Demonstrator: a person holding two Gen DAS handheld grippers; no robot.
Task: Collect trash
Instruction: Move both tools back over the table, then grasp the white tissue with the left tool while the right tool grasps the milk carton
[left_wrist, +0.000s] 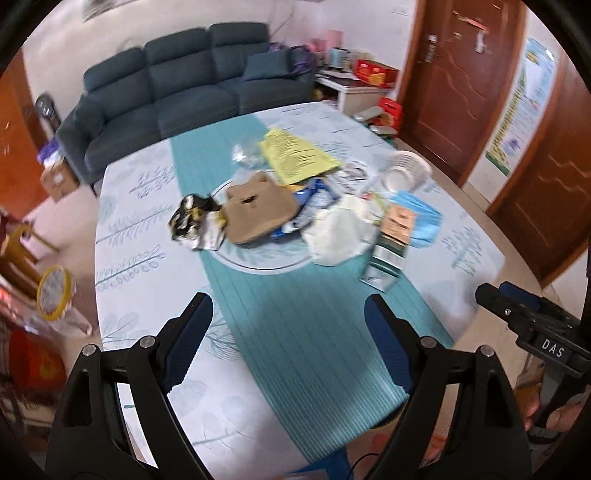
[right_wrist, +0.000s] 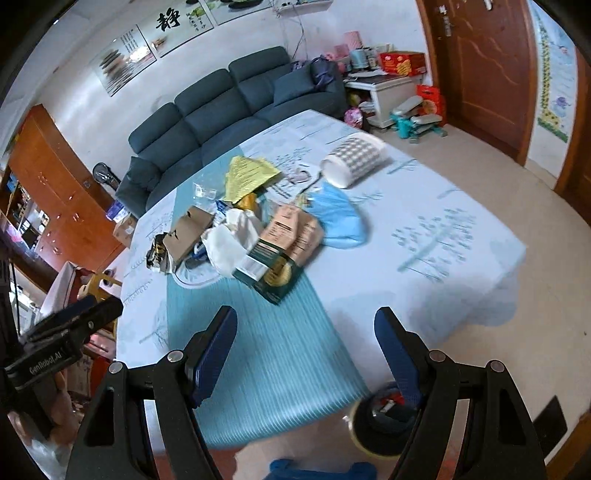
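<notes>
Black with blue pads, the left tongs (left_wrist: 288, 317) are standing spread wide with nothing between them, hanging over the near end of the teal striped runner (left_wrist: 295, 350); the right tongs (right_wrist: 306, 332) are likewise gaping and pinching nothing, hovering above the same runner at the tabletop (right_wrist: 461, 266) edge.

Beyond both pairs the trash is lying heaped around the middle of the tabletop, well apart from the pads; nearest is a green and tan carton (right_wrist: 280, 254), flattened and lying on its side, its long axis running away from the tongs with the dark green end pointing toward them; just beside it a crumpled white bag (left_wrist: 340, 236) is slumping against a brown cardboard piece (left_wrist: 258, 214) that is lying flat; a black and silver foil wrapper (left_wrist: 195, 221) is sitting scrunched at the left end of the heap.

A blue face mask (right_wrist: 340, 218) is lying on the far right side of the carton; behind it a yellow printed sheet (left_wrist: 295, 155) is lying flat, its long axis slanting across the tabletop; a white patterned cup (right_wrist: 354, 158) is lying tipped on its side, its open mouth facing the heap.
</notes>
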